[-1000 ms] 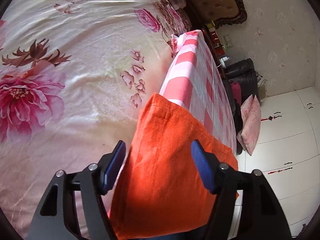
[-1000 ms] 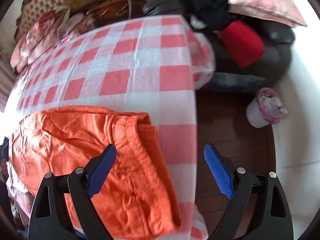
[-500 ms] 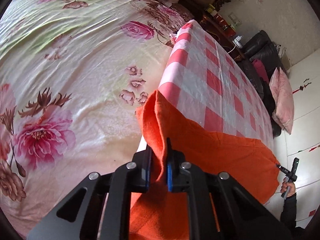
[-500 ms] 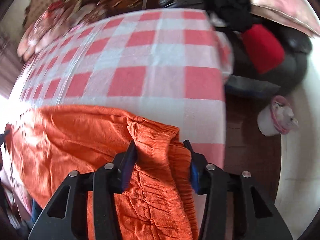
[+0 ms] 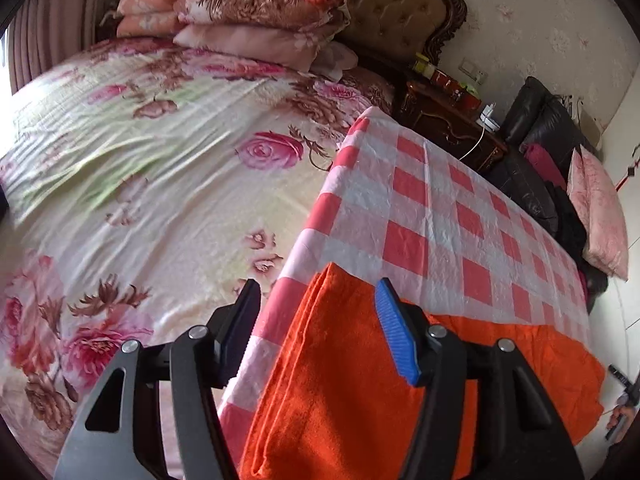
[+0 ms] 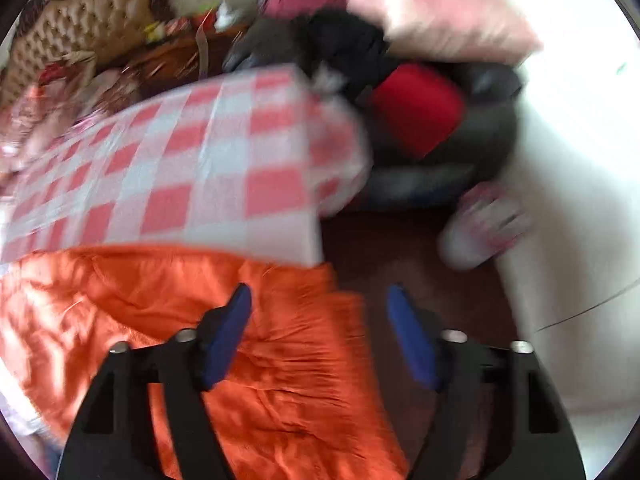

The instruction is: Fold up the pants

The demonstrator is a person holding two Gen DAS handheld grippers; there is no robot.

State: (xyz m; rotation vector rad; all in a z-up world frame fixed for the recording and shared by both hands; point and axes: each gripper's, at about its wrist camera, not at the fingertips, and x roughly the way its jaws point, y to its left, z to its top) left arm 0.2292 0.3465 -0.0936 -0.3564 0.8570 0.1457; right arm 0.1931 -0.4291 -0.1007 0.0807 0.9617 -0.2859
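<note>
pants (image 5: pixel 344 380) on table (image 5: pixel 440 216), bed (image 5: pixel 140 184) left of table

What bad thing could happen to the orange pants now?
The orange pants lie at the near edge of the checkered table, partly hanging over, and both the left gripper and right gripper are open. They might slide off toward the floor, and the fold could come loose.

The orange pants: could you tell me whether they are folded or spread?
Folded: the orange pants show doubled layers at their left edge.
</note>
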